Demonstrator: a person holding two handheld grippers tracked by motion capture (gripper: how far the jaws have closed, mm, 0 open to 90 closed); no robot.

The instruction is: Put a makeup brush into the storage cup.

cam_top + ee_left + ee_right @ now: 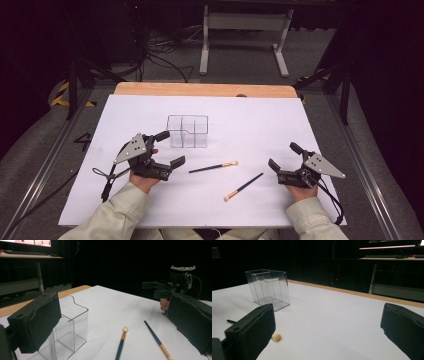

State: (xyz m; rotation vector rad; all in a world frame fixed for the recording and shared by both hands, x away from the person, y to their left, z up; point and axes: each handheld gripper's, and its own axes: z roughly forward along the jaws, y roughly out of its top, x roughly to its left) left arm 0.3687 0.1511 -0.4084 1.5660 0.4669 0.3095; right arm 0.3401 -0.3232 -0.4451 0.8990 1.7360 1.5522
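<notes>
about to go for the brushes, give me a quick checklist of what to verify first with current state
1. Left gripper open, holding nothing: ok.
2. Right gripper open, holding nothing: ok.
3. Both brushes lie flat on the white sheet, apart from each other: nearer brush, farther brush: ok.
4. Clear organizer upright: ok.
5. Organizer compartments free of items: ok.
6. Which compartment the brushes go in: cannot tell.

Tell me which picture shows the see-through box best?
The high view: it looks down into the clear box, so its inner compartments and whole outline show. The right gripper view shows it whole from the side, farther off. In the left gripper view a black jaw covers part of it.
</notes>
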